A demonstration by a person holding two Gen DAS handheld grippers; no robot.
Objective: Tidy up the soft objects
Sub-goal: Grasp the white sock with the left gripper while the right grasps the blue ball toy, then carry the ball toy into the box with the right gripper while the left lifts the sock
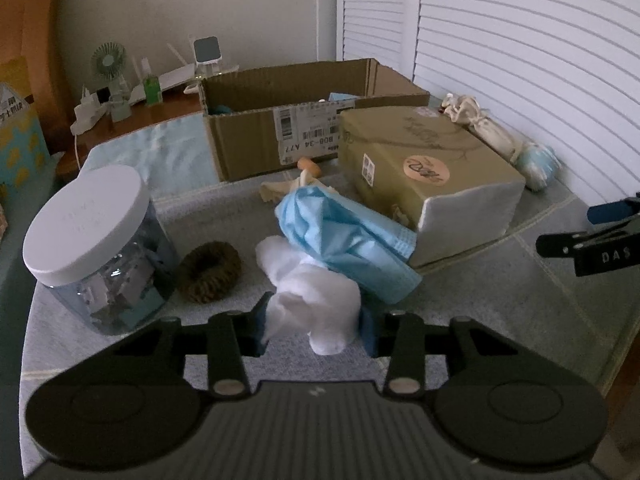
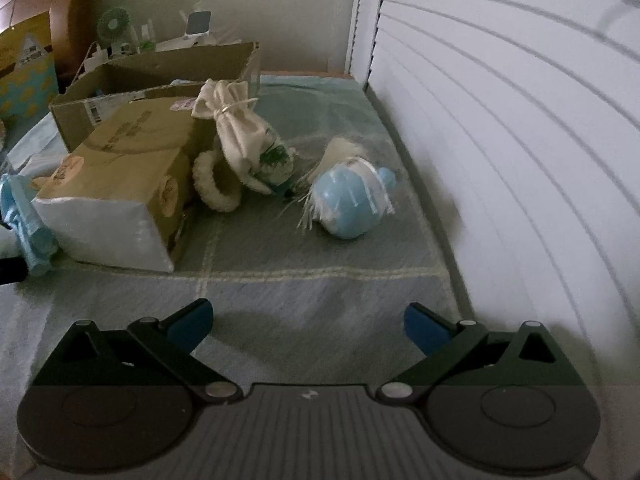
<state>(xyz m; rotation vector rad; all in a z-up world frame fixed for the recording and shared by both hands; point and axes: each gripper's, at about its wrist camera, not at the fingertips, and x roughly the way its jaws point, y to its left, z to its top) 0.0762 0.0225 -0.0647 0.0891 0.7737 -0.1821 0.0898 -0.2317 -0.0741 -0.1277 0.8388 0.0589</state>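
Here, the biggest thing before me is the open cardboard box [image 1: 256,136] at the back of the grey cloth-covered table [image 1: 500,292], which I judge to be where the soft things go. In front of it lies the tissue pack [image 1: 424,168], stiff-sided by the look of it. To my left stands the clear jar [image 1: 96,248] with its white lid, hard and not my concern. The crumpled blue face mask [image 1: 348,236] leans against the tissue pack, and the brown scrunchie [image 1: 210,266] sits just beside the jar.

Beyond the tissue pack, in the right wrist view, lie the cream drawstring pouch [image 2: 244,132], a fluffy white scrunchie [image 2: 216,188] and a blue ball wrapped in ribbon [image 2: 352,204], well apart from my right gripper [image 2: 308,324], whose jaws stand wide with nothing between them.

Smallest and nearest is the white cotton wad [image 1: 312,300], lying on the table against the mask's near edge. My left gripper [image 1: 316,336] has its blue pads on either side of the wad's lower lobe and appears to be pinching it; I judge the hold as only just made. The wad should be nearly weightless and very squashy, likely to tear or shed if pulled. I would take it through the thick middle, not a wispy edge, and lift it clear of the mask so the two do not drag together.
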